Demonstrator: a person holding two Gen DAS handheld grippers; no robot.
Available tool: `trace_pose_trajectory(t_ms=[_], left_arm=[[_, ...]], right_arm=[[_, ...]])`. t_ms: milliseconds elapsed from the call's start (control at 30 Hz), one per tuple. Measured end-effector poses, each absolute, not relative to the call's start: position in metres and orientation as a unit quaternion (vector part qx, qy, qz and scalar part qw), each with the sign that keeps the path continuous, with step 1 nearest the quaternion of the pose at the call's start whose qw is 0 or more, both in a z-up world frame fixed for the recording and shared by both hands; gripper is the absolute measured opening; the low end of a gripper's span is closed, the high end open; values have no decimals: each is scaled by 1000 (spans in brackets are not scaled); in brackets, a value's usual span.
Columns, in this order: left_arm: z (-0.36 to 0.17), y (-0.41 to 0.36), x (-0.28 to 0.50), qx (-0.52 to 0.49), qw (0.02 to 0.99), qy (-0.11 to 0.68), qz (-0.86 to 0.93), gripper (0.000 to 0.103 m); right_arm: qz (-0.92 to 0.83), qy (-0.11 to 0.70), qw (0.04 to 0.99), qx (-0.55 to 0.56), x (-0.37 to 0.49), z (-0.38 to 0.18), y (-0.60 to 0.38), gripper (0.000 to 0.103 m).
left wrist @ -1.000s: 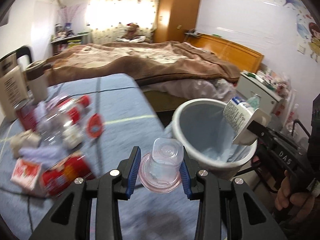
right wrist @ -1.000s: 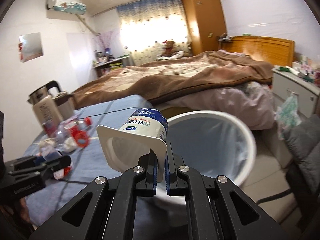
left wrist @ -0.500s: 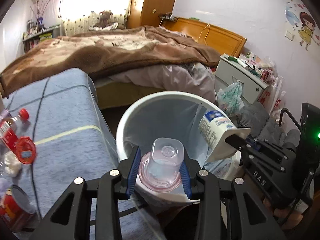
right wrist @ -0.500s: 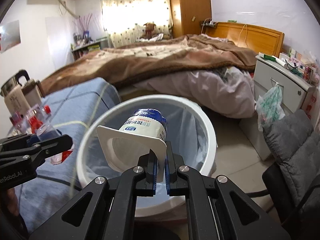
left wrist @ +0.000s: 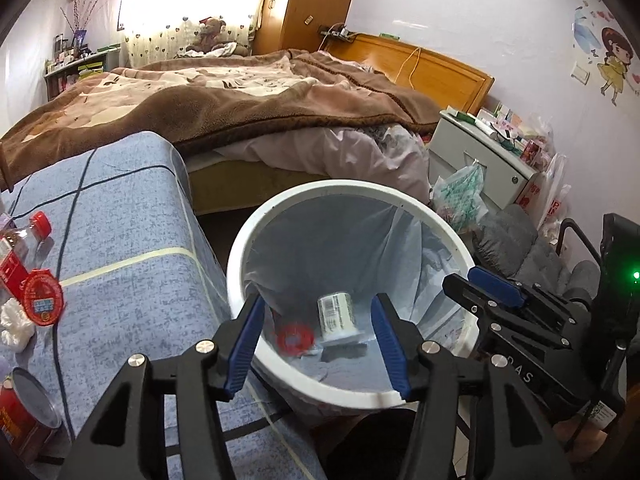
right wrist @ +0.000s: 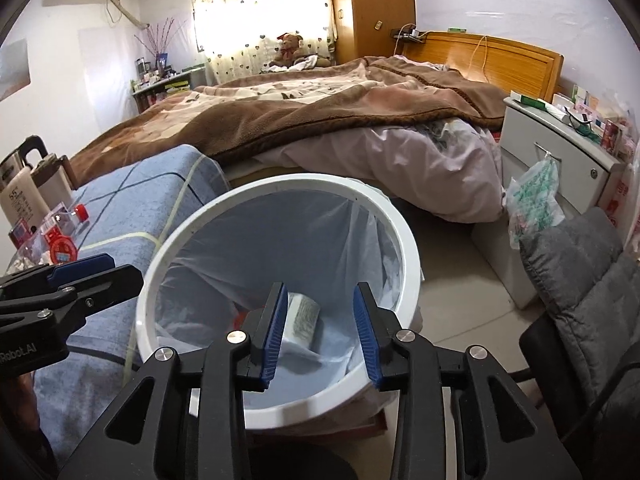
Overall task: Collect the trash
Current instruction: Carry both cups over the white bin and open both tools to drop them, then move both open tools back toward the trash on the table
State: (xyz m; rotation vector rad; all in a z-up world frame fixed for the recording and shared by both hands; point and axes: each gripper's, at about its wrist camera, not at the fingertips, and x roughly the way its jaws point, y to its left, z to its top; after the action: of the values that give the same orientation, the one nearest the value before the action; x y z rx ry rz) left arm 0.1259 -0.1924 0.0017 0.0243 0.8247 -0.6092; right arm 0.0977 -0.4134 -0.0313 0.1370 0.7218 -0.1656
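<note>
A white trash bin (left wrist: 244,248) with a pale liner stands beside the blue table (left wrist: 132,240); it also shows in the right wrist view (right wrist: 408,248). A white yogurt cup (left wrist: 338,316) and a clear pink-lidded cup (left wrist: 294,338) lie at the bin's bottom. The yogurt cup also shows in the right wrist view (right wrist: 302,318). My left gripper (left wrist: 318,344) is open and empty over the bin's near rim. My right gripper (right wrist: 320,332) is open and empty above the bin.
More trash lies on the table's left: a red can (left wrist: 24,416), a round red lid (left wrist: 42,302), crumpled tissue (left wrist: 14,326), a red-capped bottle (left wrist: 38,222). A kettle (right wrist: 24,188), a bed (left wrist: 240,96), a nightstand (left wrist: 484,152) and a grey chair (right wrist: 580,280) surround the bin.
Both grippers have opened over the bin. The yogurt cup and the clear cup have dropped from them into the bin.
</note>
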Motion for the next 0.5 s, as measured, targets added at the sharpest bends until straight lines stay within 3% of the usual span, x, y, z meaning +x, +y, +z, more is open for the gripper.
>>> trace_pose_trajectory(t_ms=[500], left_arm=[[22,-131,96,8,901,357,-245,62]], right_arm=[[-53,304,947,93,74,-3,-371,35]])
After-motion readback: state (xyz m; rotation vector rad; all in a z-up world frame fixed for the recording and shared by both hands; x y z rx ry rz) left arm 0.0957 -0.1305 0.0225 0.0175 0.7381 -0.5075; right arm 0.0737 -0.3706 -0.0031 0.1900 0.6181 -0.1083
